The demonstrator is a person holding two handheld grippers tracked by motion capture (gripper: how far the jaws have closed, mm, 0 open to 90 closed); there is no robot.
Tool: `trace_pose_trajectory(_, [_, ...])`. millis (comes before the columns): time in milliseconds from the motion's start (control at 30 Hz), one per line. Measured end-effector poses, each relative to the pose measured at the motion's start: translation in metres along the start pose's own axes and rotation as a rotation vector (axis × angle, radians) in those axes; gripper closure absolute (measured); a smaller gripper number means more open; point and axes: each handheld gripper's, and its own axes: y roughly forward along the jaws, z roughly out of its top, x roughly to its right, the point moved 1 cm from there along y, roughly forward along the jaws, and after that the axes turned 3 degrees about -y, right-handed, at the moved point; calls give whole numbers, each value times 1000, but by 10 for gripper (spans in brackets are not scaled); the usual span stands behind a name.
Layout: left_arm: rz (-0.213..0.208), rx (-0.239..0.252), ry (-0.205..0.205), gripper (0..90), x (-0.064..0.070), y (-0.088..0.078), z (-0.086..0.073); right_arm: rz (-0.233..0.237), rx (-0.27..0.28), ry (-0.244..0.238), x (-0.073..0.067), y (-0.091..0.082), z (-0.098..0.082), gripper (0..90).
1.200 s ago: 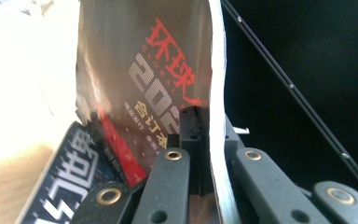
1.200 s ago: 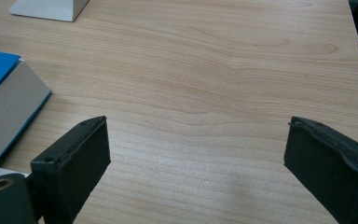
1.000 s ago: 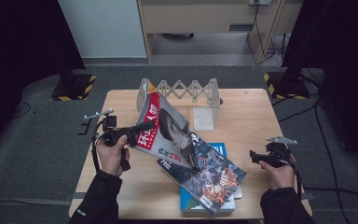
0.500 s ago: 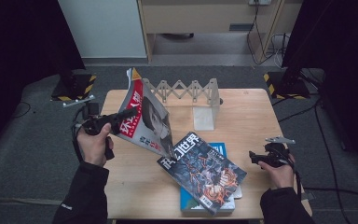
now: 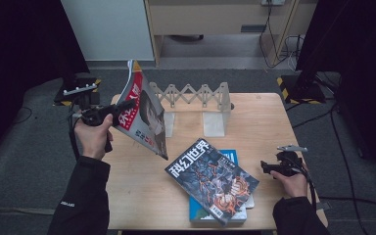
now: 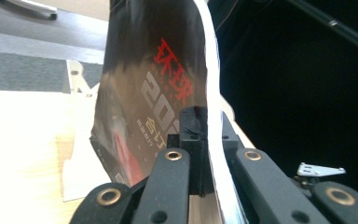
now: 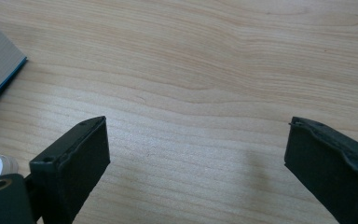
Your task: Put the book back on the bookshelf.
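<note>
Left claw (image 5: 111,111) clamps the red magazine (image 5: 144,117) by its edge, lifted at upper left above the table (image 5: 142,196). Keep it upright and steer it into the rack (image 5: 196,95). Right claw (image 5: 269,167) rests wide, empty.

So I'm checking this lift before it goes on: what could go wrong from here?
The left gripper pinches the red-titled magazine only at one edge, so the floppy pages may sag or slip out.

It hangs tilted close beside the accordion book rack; a swing could knock the rack.

The dark-covered magazine lies askew on the blue book, and the right gripper rests open off to the side, steadying nothing.
</note>
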Motion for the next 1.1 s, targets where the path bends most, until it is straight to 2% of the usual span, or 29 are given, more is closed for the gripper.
trace_pose_trajectory(33, [0, 0, 0, 860, 0, 0, 0, 0, 0, 0, 0, 0, 0, 67])
trace_pose_trajectory(133, [32, -20, 20, 860, -1, 7, 5, 4, -14, -9, 0, 3, -1, 65])
trace_pose_trajectory(267, [68, -41, 26, 860, -4, 16, 11, 2, -31, -5, 1, 5, -3, 64])
trace_pose_trajectory(367, [111, -52, 36, 860, -7, 21, 15, 7, -36, -13, 1, 6, -4, 63])
trace_pose_trajectory(533, [156, -60, 36, 860, -13, 29, 21, 3, -39, -15, 2, 7, -5, 60])
trace_pose_trajectory(667, [211, -80, 55, 860, -17, 36, 25, -3, -43, -14, 4, 9, -7, 55])
trace_pose_trajectory(1000, [296, -113, 89, 860, -20, 50, 35, 0, -45, -12, 6, 12, -8, 49])
trace_pose_trajectory(1067, [332, -124, 105, 860, -20, 57, 35, 2, -44, -13, 6, 12, -8, 49])
trace_pose_trajectory(1100, [332, -124, 105, 860, -20, 57, 35, 2, -44, -13, 6, 12, -8, 49])
